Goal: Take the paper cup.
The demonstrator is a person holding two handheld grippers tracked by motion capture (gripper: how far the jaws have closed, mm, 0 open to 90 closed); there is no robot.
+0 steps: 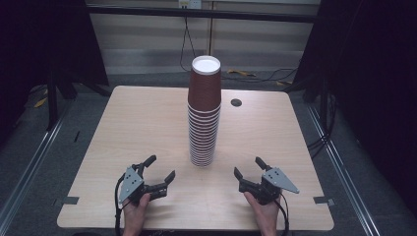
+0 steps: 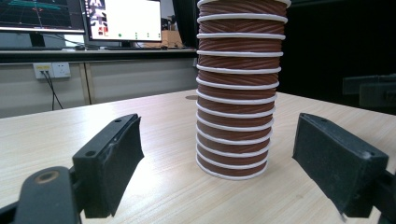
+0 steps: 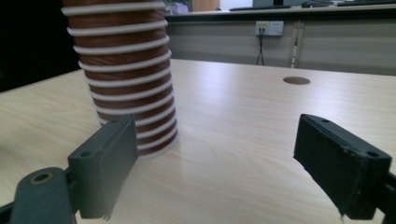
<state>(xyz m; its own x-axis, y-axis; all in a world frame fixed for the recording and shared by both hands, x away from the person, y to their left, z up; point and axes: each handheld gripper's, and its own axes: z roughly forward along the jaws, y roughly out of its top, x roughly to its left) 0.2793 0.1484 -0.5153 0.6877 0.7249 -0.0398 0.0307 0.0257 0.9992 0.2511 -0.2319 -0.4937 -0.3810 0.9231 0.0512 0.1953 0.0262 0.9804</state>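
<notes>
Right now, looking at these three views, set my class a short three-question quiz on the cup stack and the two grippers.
1. True or false: the left gripper is shut on the cup stack.
2. Which way up are the cups? A) mouths up B) mouths down C) lying on their sides
3. Fill in: the stack stands on the table between the two ____.

Key
1. False: both it and the right gripper have their jaws open, apart from the stack.
2. B: the white base of the top cup faces up and the rims ring the lower stack.
3. grippers.
</notes>
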